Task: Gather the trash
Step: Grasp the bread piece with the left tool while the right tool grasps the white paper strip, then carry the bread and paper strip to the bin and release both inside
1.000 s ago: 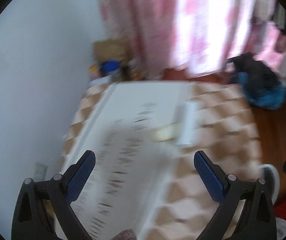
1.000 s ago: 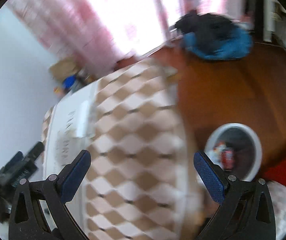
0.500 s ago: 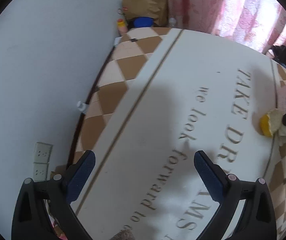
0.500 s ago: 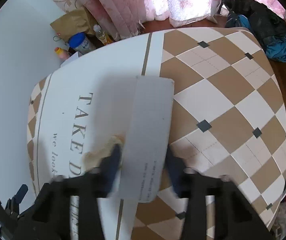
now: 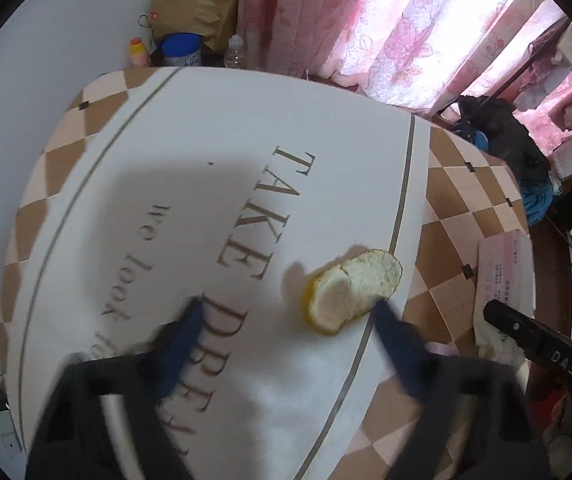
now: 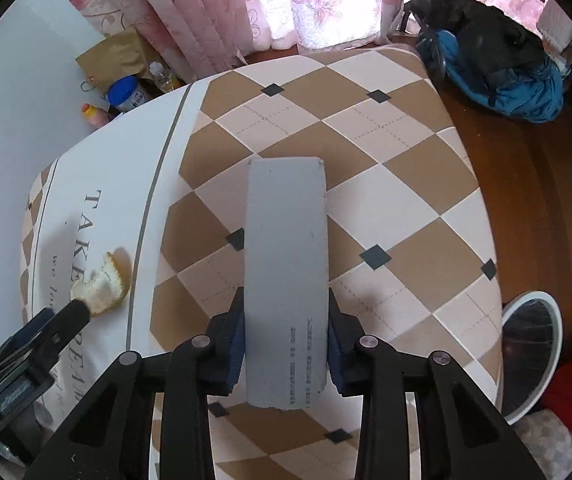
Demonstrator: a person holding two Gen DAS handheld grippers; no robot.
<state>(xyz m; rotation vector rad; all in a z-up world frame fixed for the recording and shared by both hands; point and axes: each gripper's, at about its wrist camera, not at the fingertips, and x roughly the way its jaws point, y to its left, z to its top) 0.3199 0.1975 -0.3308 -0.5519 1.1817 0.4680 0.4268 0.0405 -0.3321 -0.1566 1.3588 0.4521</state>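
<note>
A piece of orange peel point(image 5: 354, 292) lies pith side up on the white lettered panel of the table cloth point(image 5: 205, 152). My left gripper point(image 5: 286, 320) points down over it, blurred, and its jaws are closing. The peel lies by the right finger, and the left finger stands well clear of it. In the right wrist view the peel point(image 6: 105, 280) touches a fingertip of the left gripper point(image 6: 59, 314). My right gripper point(image 6: 286, 344) is closing on a flat grey box point(image 6: 286, 272), with its pads against both long sides. The box point(image 5: 502, 268) hangs over the checked cloth.
A white waste bin point(image 6: 534, 344) stands on the wooden floor beside the table's right edge. A paper bag point(image 5: 193, 12), a blue-lidded can point(image 5: 179, 50) and bottles stand behind the far corner. A blue and black bag point(image 6: 498, 72) lies on the floor by pink curtains.
My left gripper came down to the peel and its jaws narrowed. My right gripper closed on the grey box and carried it right, from beside the peel to over the checked cloth.
</note>
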